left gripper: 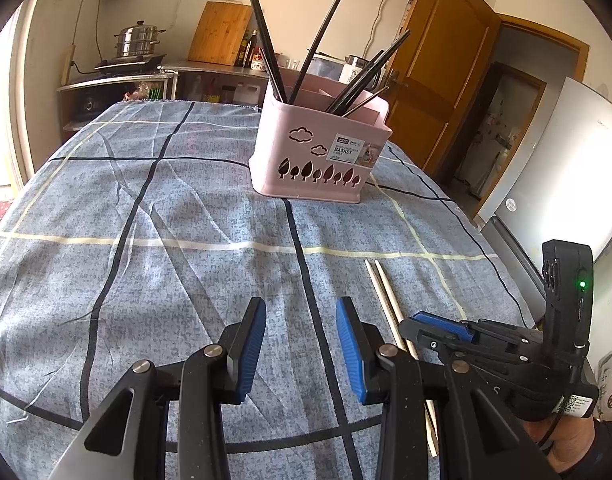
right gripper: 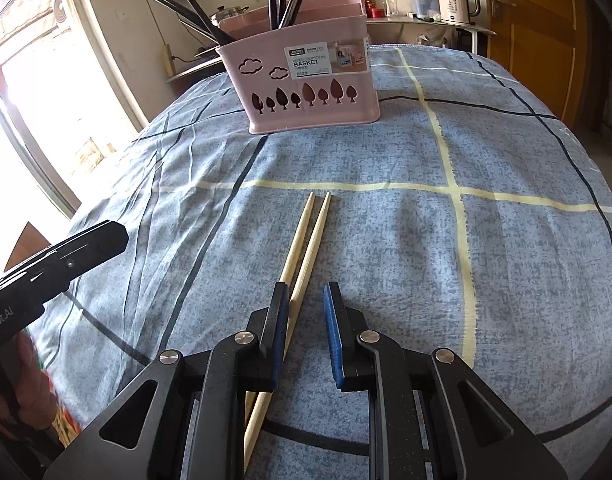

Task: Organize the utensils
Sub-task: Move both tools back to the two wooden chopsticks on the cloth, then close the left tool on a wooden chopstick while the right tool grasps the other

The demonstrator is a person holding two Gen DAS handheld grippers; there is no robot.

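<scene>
We have the pair of wooden chopsticks (right gripper: 306,248) lying side by side on the table's cloth (right gripper: 386,240), tips toward the far edge and thick ends running back to the near edge, the only utensils not yet stowed, so we judge them next to go. Our right gripper (right gripper: 303,332) sits low over their thick ends, jaws spread and gripping nothing; one stick passes between the pads while the other slips under the left finger (right gripper: 279,320), so we would want to shift a touch that way to gather both. Our left gripper (left gripper: 301,344) hovers just beside, also spread and empty, over bare cloth, probably kept clear so the right can work. Toward the far edge stands the pink basket (right gripper: 306,92), upright, labelled, with tree and cloud cut-outs. In it, black chopsticks (left gripper: 273,60) lean outward in several bunches, apparently split by dividers; which compartment is free for the wooden pair we cannot tell from here.
</scene>
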